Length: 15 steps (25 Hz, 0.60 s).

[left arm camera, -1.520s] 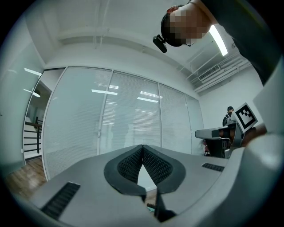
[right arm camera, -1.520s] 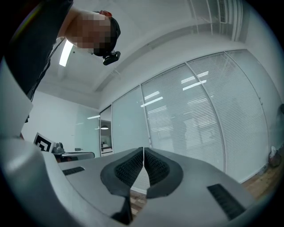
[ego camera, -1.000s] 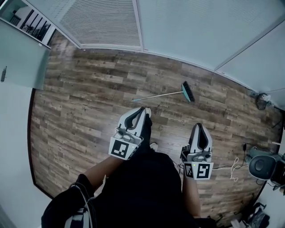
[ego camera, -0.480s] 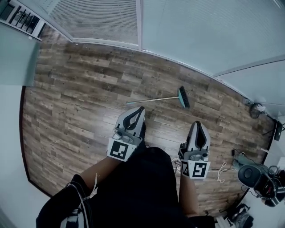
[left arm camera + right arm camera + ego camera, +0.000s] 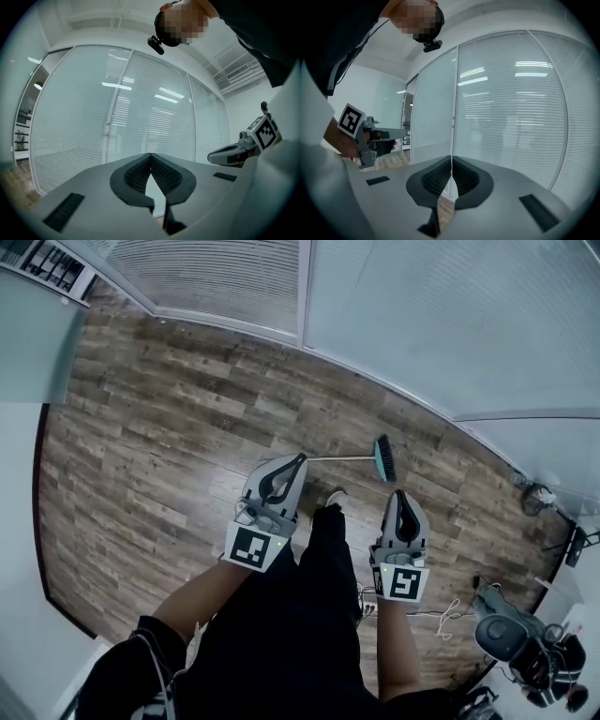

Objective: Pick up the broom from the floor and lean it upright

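A broom (image 5: 375, 457) with a thin metal handle and a teal-and-black brush head lies flat on the wooden floor, near the glass wall. My left gripper (image 5: 298, 459) hangs above the floor with its tip over the handle's free end, jaws shut and holding nothing. My right gripper (image 5: 401, 493) floats just below the brush head, jaws shut and holding nothing. In the left gripper view (image 5: 150, 154) and the right gripper view (image 5: 451, 158) the pads meet at the tip, and only the glass wall with blinds lies beyond. The broom is not in either gripper view.
A glass wall with blinds (image 5: 403, 315) runs along the far side of the floor (image 5: 159, 437). A shelf unit (image 5: 42, 268) stands at the upper left. Cables (image 5: 450, 615) and dark equipment (image 5: 516, 643) lie on the floor at the lower right. The person's legs fill the lower middle.
Both grippers have moved toward the broom and glass wall as the person stepped forward. The left gripper's tip now overlaps the handle's end; the right sits just below the brush head.
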Tool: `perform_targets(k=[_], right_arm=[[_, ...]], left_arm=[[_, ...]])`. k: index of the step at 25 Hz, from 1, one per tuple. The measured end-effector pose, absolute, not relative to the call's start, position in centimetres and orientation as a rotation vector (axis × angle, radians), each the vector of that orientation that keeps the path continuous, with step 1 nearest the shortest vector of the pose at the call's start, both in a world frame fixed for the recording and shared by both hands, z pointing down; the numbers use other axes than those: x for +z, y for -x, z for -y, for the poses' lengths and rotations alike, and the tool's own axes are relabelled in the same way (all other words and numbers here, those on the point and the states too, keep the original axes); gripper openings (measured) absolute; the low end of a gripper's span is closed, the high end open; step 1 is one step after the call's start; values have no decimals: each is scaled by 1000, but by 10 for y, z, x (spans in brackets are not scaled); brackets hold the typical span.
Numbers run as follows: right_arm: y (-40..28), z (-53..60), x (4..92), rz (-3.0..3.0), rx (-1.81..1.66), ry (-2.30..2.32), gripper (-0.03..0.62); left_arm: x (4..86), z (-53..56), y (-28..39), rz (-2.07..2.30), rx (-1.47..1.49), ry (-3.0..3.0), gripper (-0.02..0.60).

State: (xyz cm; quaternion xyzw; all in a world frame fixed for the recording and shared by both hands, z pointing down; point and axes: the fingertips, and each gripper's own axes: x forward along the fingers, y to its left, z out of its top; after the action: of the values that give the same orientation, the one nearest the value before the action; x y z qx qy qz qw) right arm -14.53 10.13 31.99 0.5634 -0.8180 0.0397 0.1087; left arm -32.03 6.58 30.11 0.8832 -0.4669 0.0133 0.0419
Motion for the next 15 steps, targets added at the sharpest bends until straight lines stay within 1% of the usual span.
perform_targets(k=[6, 10, 15], right_arm=[[143, -74, 408, 2373, 131, -1362, 20], [149, -54, 486, 2350, 260, -1234, 21], [156, -49, 613, 2256, 337, -1039, 22]], left_arm=[[331, -45, 333, 1618, 65, -2553, 18], [363, -41, 331, 1683, 40, -2510, 20], [447, -39, 326, 1707, 107, -2379, 18]])
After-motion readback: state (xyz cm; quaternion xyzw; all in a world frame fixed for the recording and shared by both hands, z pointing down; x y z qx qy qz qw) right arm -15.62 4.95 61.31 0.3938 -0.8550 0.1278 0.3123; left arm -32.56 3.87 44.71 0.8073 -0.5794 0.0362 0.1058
